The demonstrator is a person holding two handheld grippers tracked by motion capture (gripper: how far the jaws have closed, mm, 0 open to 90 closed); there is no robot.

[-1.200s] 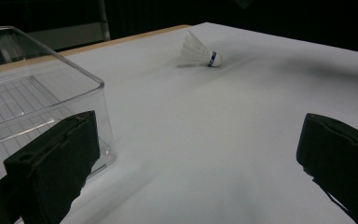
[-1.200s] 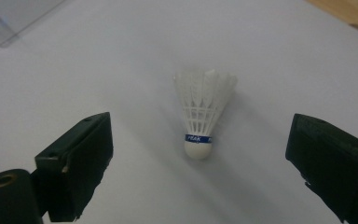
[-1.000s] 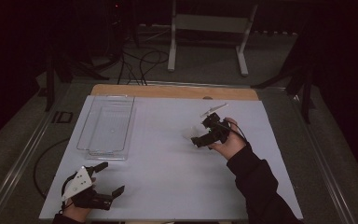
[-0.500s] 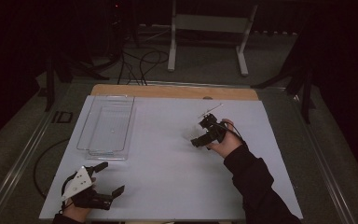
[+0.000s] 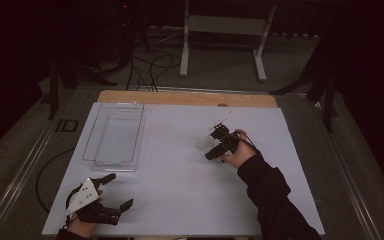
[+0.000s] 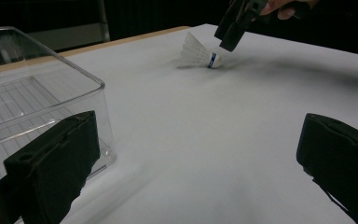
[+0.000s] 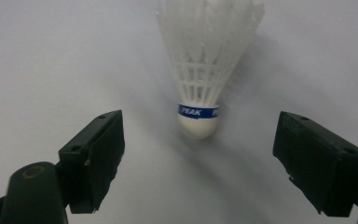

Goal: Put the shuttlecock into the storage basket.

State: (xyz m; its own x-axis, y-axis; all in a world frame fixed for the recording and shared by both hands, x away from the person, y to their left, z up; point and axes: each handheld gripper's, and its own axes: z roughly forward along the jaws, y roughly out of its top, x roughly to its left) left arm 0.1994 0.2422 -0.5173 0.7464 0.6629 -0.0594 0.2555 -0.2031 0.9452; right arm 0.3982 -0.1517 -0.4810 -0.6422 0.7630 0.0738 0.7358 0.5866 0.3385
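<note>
Left tongs (image 5: pixel 111 192) wide, idle at near counter (image 5: pixel 180 200) edge beside clear bin (image 5: pixel 114 136). Right tongs (image 7: pixel 200 154) wide, straddling PEAK shuttlecock (image 7: pixel 200 98) lying on its side mid-counter, cork toward camera. Risk: uneven closure rolling it away, or crushing the feathers.

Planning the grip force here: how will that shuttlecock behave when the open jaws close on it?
The shuttlecock lies on its side on the white table, so a nudge would probably roll it in an arc around its rounded cork. Its thin lattice skirt looks light and crushable; gripping the cork seems safer. The right gripper stands open, short of it.
</note>
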